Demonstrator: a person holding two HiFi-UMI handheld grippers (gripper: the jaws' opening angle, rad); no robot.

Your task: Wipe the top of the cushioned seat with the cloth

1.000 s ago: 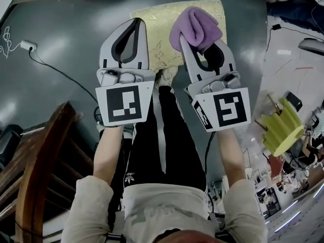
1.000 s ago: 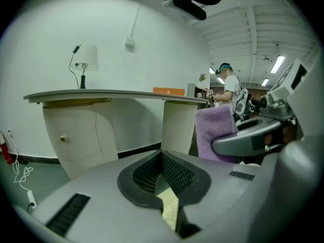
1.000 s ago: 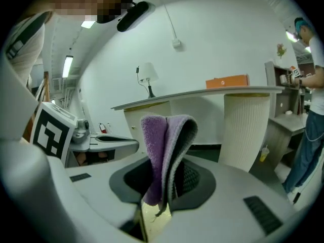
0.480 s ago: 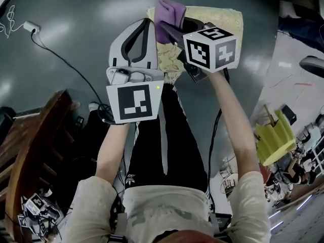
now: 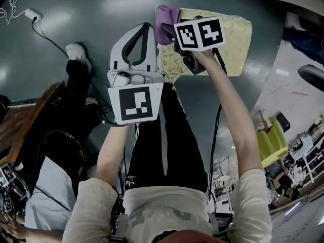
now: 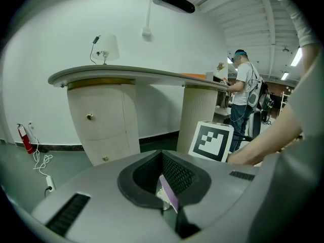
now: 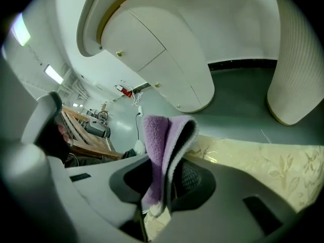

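As it overhangs the seat point(image 7: 263, 171), right gripper point(image 7: 162, 186) pinches cloth point(image 7: 159, 140)

Both bare forearms reach forward, the left gripper point(image 5: 144, 30) pointing straight ahead with its jaws closed together on nothing, while the right gripper point(image 5: 173, 36) is turned across toward the left one, its jaws clamped on the purple cloth point(image 5: 164, 20).

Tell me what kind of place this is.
Probably a lab or workshop hall, not a home: bare grey floor with a loose power cable, a curved cream counter, and another person working at it.
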